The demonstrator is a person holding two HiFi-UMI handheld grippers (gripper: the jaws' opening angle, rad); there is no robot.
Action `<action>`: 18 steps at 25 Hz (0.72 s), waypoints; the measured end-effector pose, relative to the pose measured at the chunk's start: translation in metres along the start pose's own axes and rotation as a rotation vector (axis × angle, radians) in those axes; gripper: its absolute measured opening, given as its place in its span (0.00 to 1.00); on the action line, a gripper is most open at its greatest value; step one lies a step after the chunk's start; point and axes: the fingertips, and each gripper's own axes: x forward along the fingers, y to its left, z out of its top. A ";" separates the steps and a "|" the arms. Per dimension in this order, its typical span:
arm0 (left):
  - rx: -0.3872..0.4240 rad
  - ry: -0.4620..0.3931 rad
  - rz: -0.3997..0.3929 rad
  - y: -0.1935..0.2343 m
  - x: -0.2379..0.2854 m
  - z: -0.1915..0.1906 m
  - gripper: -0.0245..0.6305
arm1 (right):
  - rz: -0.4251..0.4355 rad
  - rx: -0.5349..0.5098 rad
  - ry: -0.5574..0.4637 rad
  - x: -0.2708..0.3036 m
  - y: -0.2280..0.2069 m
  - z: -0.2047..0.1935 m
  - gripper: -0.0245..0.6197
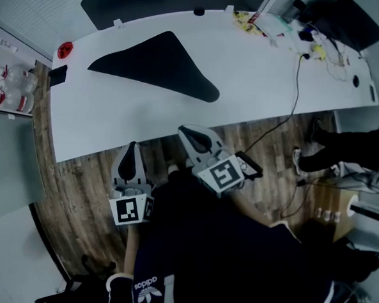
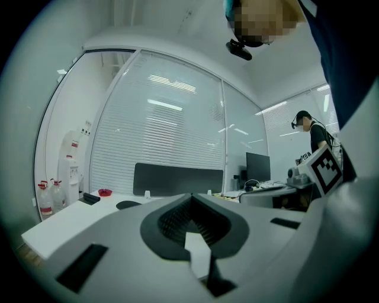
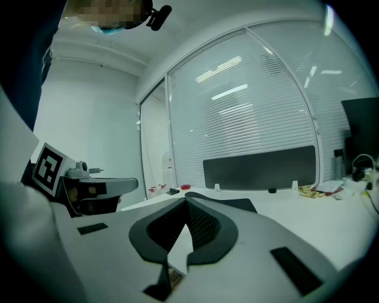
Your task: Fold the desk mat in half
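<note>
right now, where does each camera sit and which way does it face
Head view: on the person's head, steeply down at the white desk and black desk mat; shows left gripper, right gripper, dark top.
Left gripper view: on that gripper, about level across the desk toward the blinds; shows its shut jaws, the right gripper's cube.
Right gripper view: likewise; shows its shut jaws, the left gripper.
Shared: all three see the mat.

clothing (image 1: 234, 259): dark, white logo | left hand-held gripper (image 1: 133, 148): grey | right hand-held gripper (image 1: 186, 133): grey
</note>
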 end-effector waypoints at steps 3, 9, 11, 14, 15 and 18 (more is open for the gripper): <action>0.016 -0.005 -0.001 0.003 0.002 0.003 0.04 | -0.001 0.000 -0.004 0.004 0.000 0.002 0.04; -0.040 -0.002 0.038 0.009 0.004 0.007 0.04 | -0.003 0.007 -0.005 0.009 0.000 0.005 0.04; -0.033 0.001 0.038 0.010 0.003 0.005 0.04 | 0.001 0.000 -0.008 0.010 0.000 0.005 0.04; -0.016 -0.012 0.024 0.009 0.002 0.006 0.04 | 0.007 -0.006 -0.008 0.010 0.003 0.005 0.04; -0.004 -0.011 0.017 0.008 0.001 0.004 0.04 | 0.010 -0.006 -0.006 0.010 0.003 0.005 0.04; -0.002 0.002 0.027 0.011 -0.002 -0.002 0.04 | 0.013 -0.008 -0.001 0.010 0.004 0.004 0.04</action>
